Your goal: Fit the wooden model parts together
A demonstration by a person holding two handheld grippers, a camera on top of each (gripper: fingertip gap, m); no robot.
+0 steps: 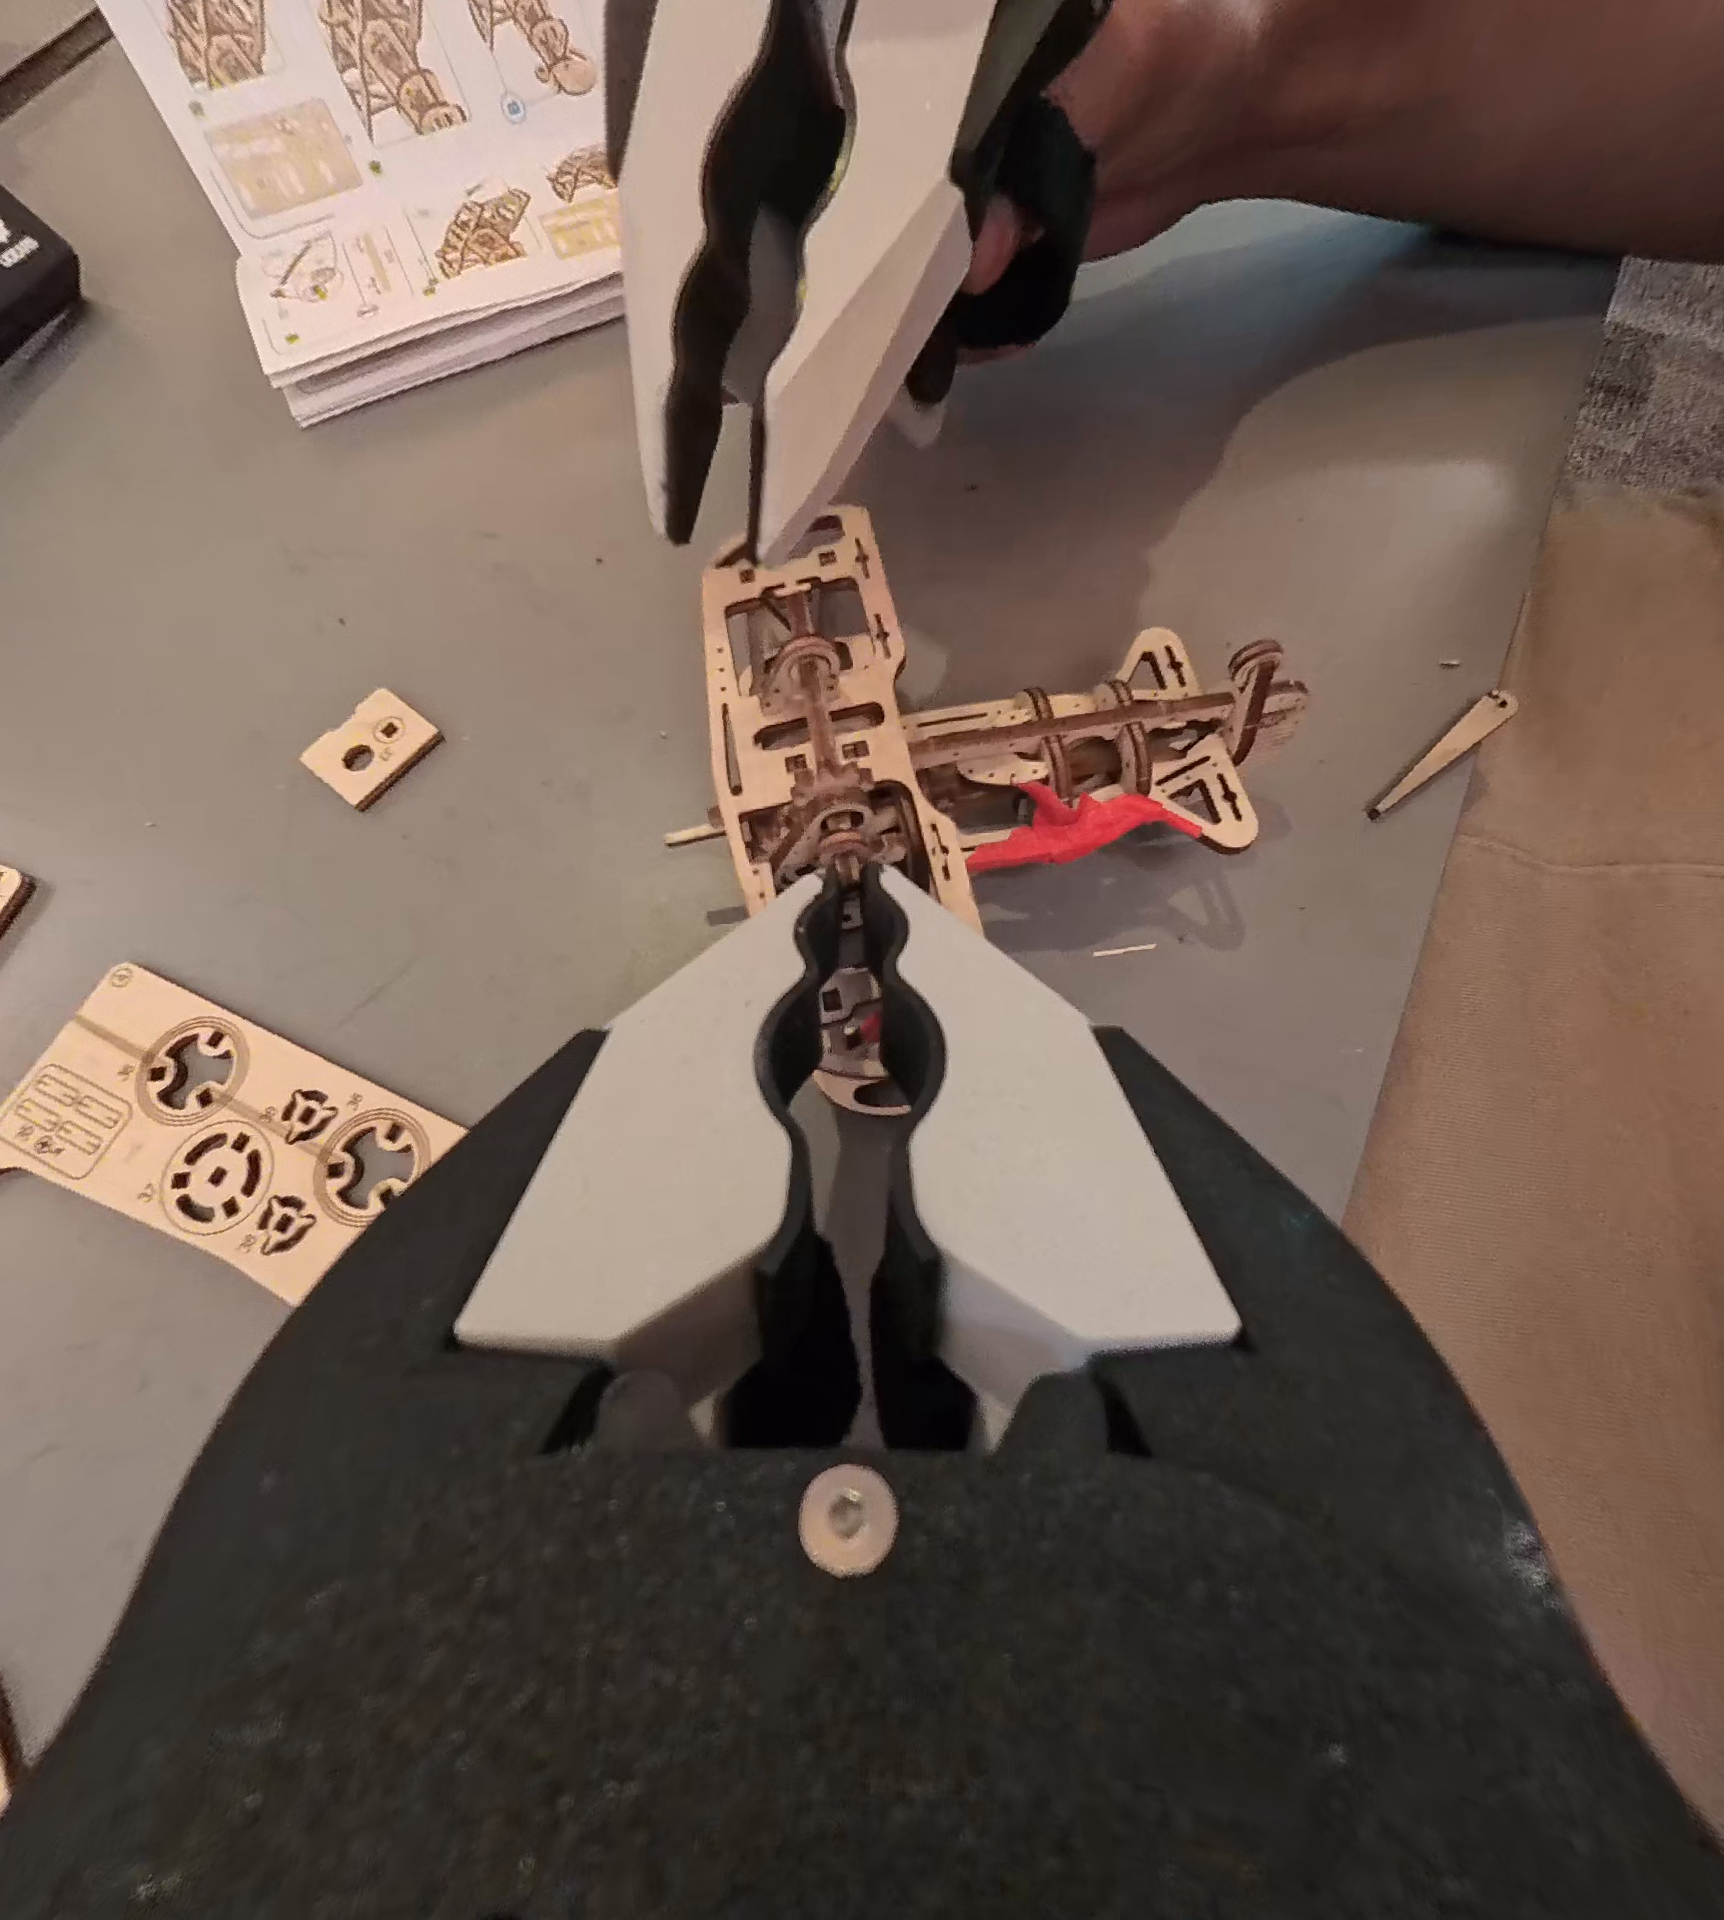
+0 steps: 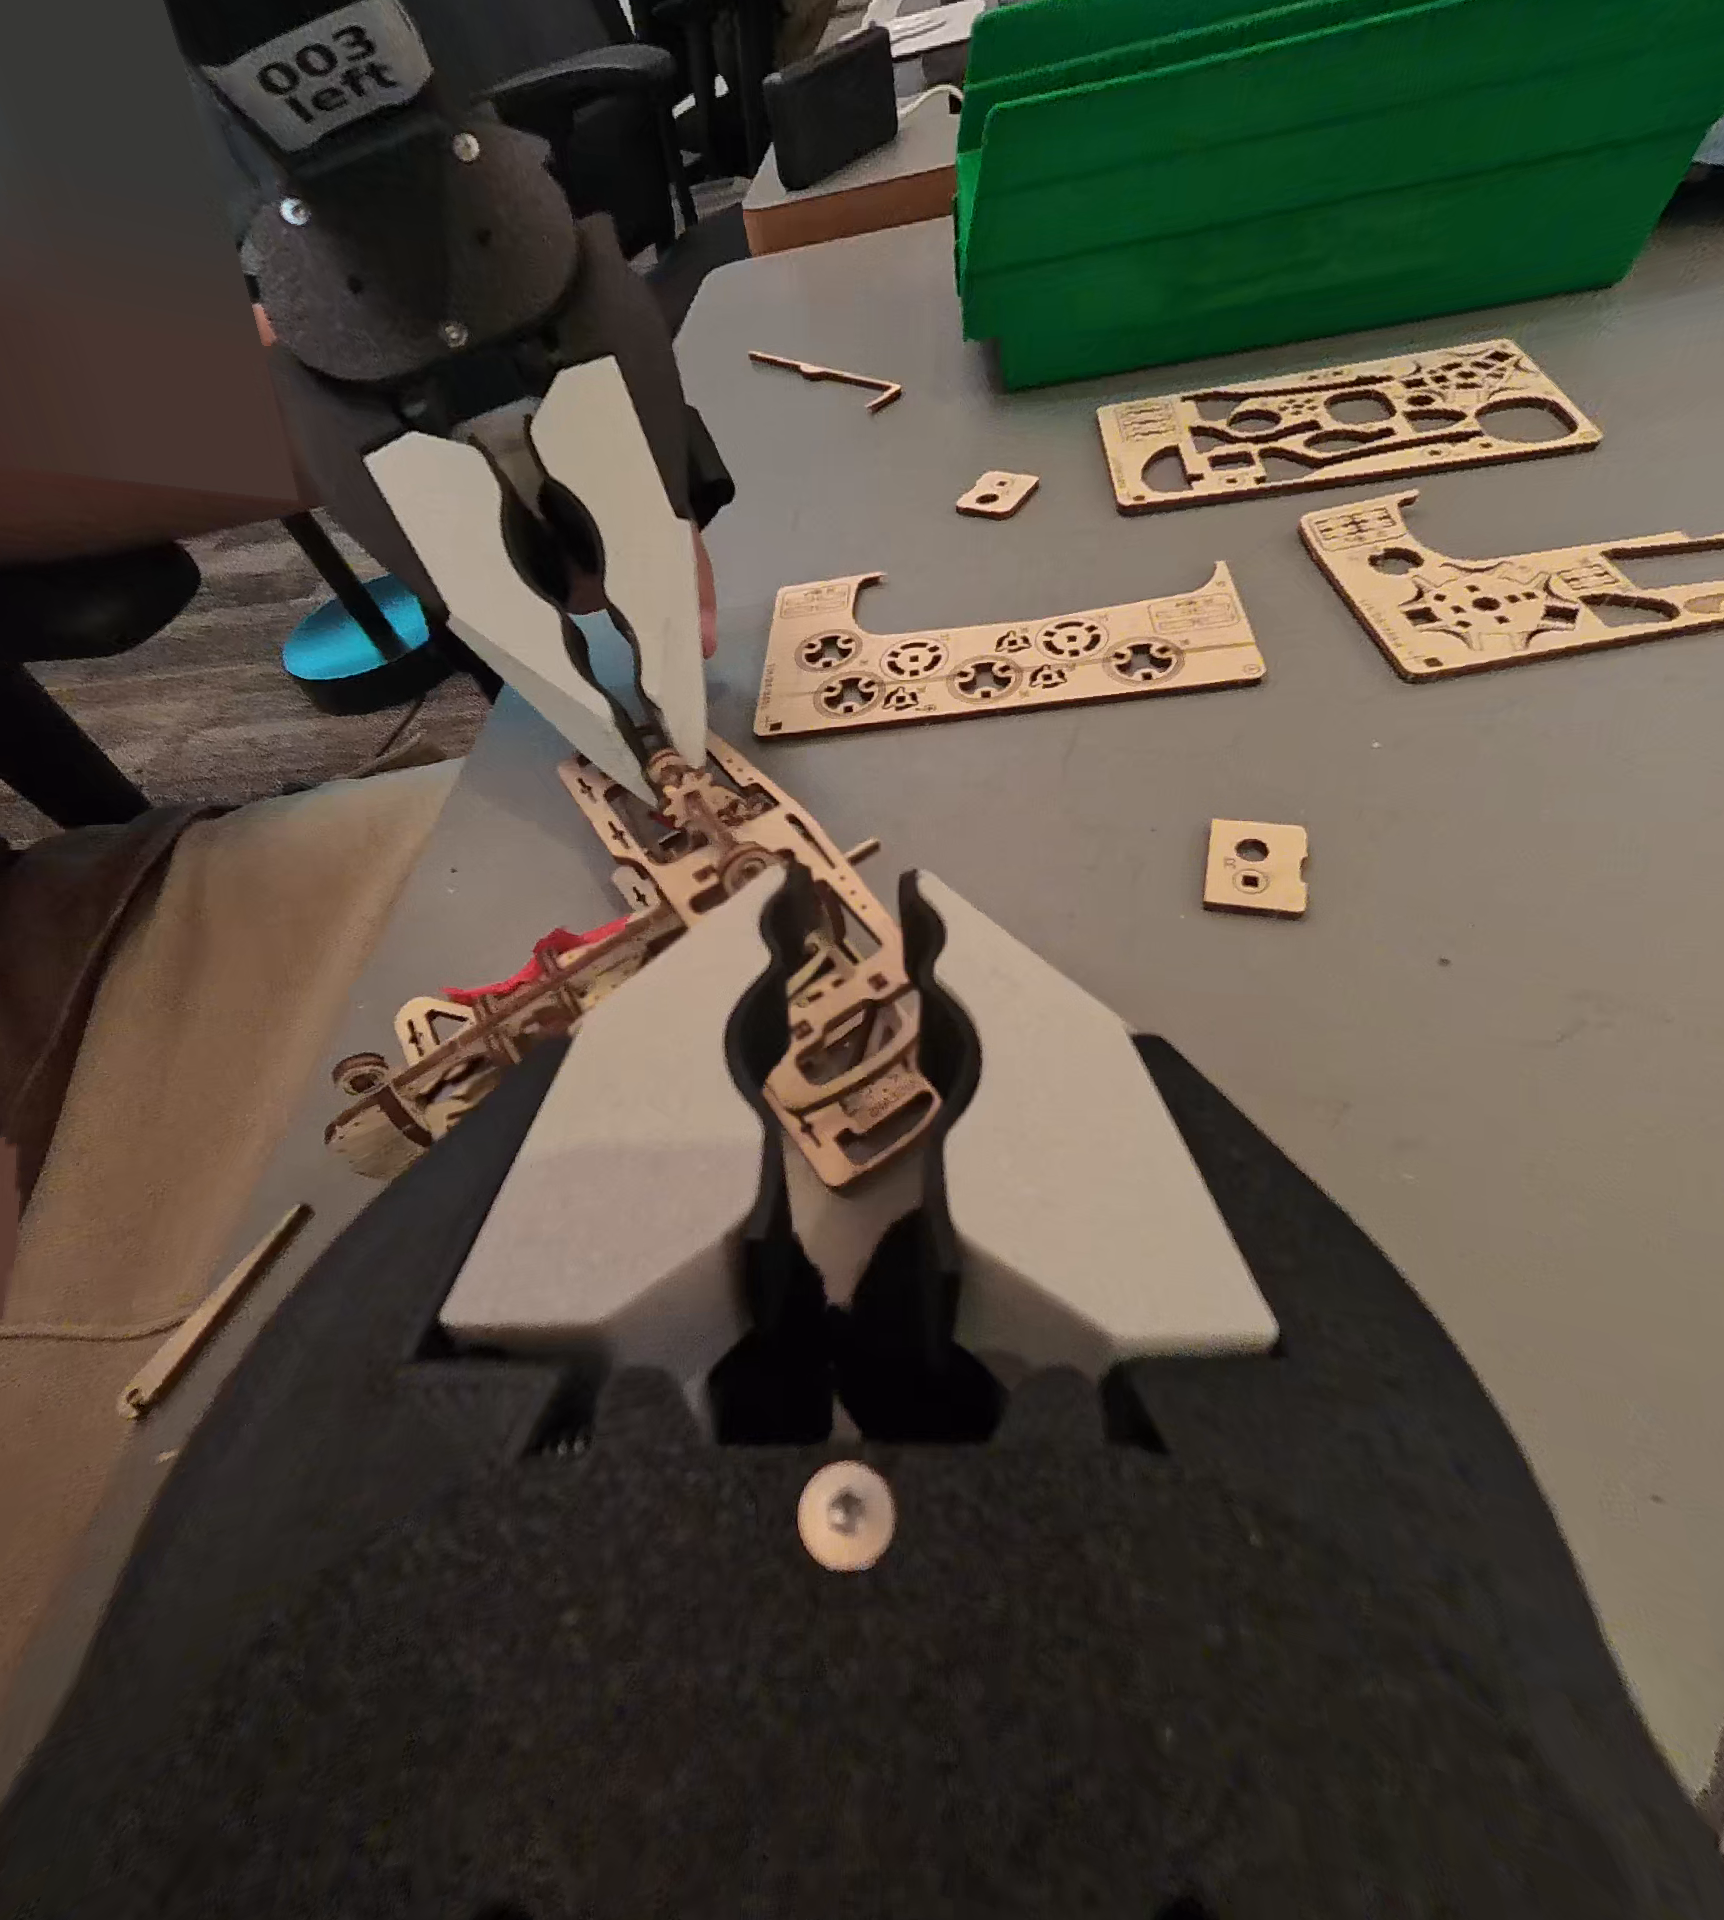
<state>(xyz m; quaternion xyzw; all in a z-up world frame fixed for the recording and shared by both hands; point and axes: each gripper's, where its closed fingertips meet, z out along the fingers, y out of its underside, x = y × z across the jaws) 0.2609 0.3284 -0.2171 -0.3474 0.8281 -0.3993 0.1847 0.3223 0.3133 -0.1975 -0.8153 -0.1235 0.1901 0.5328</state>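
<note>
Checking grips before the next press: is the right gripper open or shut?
Open. In its own view the right gripper has a clear gap at the tips, straddling the wooden model without pinching it.

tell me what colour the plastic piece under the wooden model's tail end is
Red. The plastic piece lies beneath the wooden model, shown best in the left wrist view.
</note>
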